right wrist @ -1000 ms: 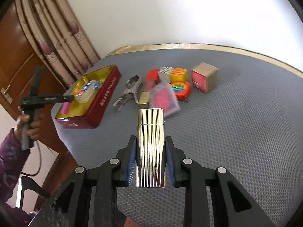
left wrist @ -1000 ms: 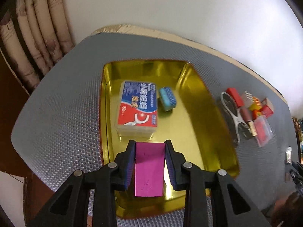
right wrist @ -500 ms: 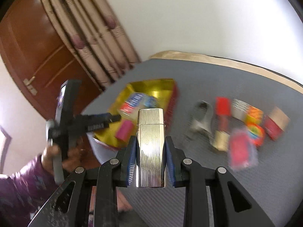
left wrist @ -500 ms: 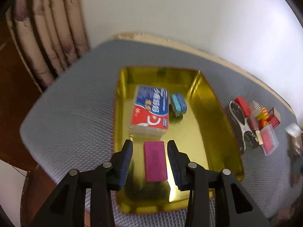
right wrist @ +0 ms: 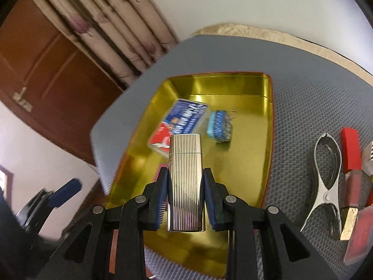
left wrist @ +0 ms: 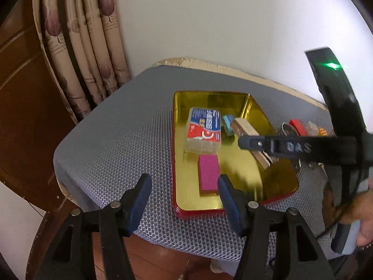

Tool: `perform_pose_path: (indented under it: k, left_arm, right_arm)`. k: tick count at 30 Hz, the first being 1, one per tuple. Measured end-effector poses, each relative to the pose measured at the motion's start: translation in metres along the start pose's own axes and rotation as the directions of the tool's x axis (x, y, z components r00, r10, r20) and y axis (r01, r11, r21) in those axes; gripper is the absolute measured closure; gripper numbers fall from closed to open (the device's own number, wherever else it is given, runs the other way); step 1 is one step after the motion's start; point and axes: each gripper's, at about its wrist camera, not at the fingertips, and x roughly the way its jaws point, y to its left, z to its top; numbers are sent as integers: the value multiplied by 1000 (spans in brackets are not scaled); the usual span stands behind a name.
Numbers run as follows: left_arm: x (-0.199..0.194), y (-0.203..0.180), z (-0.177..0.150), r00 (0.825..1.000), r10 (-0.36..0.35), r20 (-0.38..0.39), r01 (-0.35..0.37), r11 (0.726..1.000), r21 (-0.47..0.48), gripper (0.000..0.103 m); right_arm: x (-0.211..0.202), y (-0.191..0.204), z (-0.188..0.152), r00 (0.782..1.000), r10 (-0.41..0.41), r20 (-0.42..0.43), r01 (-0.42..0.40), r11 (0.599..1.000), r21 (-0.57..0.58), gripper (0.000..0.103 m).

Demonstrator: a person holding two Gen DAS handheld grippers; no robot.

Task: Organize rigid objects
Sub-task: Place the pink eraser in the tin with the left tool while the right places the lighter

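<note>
A gold-lined tin tray point(left wrist: 173, 140) with a red rim sits on the grey mat. A pink block point(left wrist: 208, 175) lies loose in its near end. My left gripper point(left wrist: 183, 193) hangs just short of the block, its jaws opening, the pads touching nothing. The right gripper point(right wrist: 185, 175) is shut on a ribbed silver lighter point(right wrist: 185, 163) and hovers over the tray point(right wrist: 233, 79). In the left wrist view that gripper point(left wrist: 247, 140) reaches in from the right with the lighter point(left wrist: 244, 126) above the tray's middle.
In the tray lie a red-and-blue labelled box point(left wrist: 204, 130) and a small blue piece point(right wrist: 219, 126). To the right on the mat are metal tongs point(right wrist: 326, 177), a red block point(right wrist: 349, 149) and other small items. A curtain point(left wrist: 88, 46) and a wooden door stand behind.
My left gripper let go of the pink block, which now lies in the tray, then widened and drew back. The right gripper carried the lighter left, from the open mat to above the tray.
</note>
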Motion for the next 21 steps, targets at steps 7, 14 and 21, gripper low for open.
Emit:
perform_pose_path:
  k: [7, 14, 21]
  left_arm:
    - [12, 0, -4, 999, 7, -52, -7, 1000, 3, 43]
    - [19, -4, -8, 996, 22, -83, -19, 999, 31, 43]
    - [21, -5, -10, 995, 28, -98, -23, 999, 46, 43]
  right_arm:
    - [23, -7, 10, 995, -83, -46, 85, 996, 31, 76]
    - [34, -10, 31, 991, -132, -33, 134, 990, 47, 75]
    - [-1, -7, 38, 985, -117, 125, 109, 992, 65, 47]
